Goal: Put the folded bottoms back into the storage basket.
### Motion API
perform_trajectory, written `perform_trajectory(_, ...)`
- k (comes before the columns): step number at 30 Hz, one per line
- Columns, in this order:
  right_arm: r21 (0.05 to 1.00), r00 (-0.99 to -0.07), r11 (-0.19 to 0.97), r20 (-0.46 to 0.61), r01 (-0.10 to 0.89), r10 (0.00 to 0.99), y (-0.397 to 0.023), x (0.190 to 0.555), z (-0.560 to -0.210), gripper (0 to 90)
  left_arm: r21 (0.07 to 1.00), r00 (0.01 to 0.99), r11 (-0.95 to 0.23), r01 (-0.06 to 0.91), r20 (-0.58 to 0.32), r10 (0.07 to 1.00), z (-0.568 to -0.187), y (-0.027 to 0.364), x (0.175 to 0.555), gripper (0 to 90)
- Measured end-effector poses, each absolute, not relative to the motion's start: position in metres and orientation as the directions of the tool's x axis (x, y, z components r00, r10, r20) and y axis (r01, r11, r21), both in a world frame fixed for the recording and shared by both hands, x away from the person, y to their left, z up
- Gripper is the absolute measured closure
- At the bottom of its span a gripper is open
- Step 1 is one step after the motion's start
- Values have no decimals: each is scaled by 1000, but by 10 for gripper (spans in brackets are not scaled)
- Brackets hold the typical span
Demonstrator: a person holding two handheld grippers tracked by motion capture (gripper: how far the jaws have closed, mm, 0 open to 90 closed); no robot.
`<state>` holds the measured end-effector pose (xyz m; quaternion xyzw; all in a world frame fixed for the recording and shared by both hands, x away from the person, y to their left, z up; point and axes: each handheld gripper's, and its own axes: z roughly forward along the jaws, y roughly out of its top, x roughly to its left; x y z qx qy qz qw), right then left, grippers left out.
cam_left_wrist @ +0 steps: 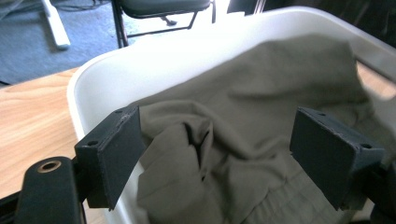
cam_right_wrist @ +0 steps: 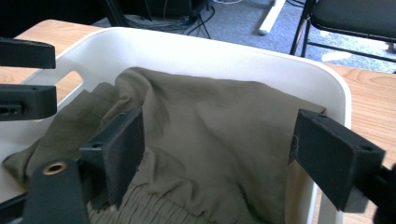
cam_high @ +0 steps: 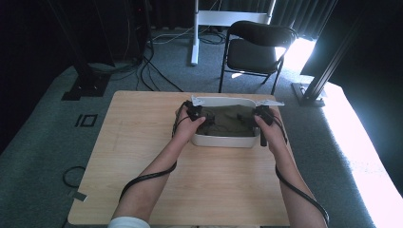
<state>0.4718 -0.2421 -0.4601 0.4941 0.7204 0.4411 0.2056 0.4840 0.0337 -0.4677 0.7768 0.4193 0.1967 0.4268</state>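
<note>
High view: a white tub (cam_high: pixel 223 140) stands on the wooden surface (cam_high: pixel 142 156) near its far edge, about midway between the left and right edges. An olive cloth (cam_high: pixel 227 121) lies bunched inside it. The person's hands come in from the near edge; the left claw (cam_high: pixel 196 113) sits over the tub's left end and the right claw (cam_high: pixel 262 115) over its right end, a black cable trailing from each along the forearm. A black chair (cam_high: pixel 256 47) stands on the carpet beyond the far edge.

Left gripper view: the left claw (cam_left_wrist: pixel 224 154) stands wide, its two pads well apart. The olive cloth (cam_left_wrist: pixel 252 121) lies between them, folded and heaped against the tub's white wall (cam_left_wrist: pixel 140 70); the pads do not press on it.

Right gripper view: the right claw (cam_right_wrist: pixel 219 154) is likewise wide, with the cloth (cam_right_wrist: pixel 205 121) lying loose between the pads and draped up to the tub's rim (cam_right_wrist: pixel 336 88). The other claw's black jaws show at the left edge.
</note>
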Motion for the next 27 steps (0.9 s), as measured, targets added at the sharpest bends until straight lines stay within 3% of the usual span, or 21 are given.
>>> perform_trajectory(14, 852, -494, 222, 49, 474, 868, -242, 447, -462, 164, 844, 616, -316, 433, -21, 788, -464, 53, 456, 168)
perform_trajectory(27, 865, -526, 234, 41, 444, 850, -251, 419, -463, 164, 864, 635, -316, 392, -6, 772, -459, 66, 432, 168)
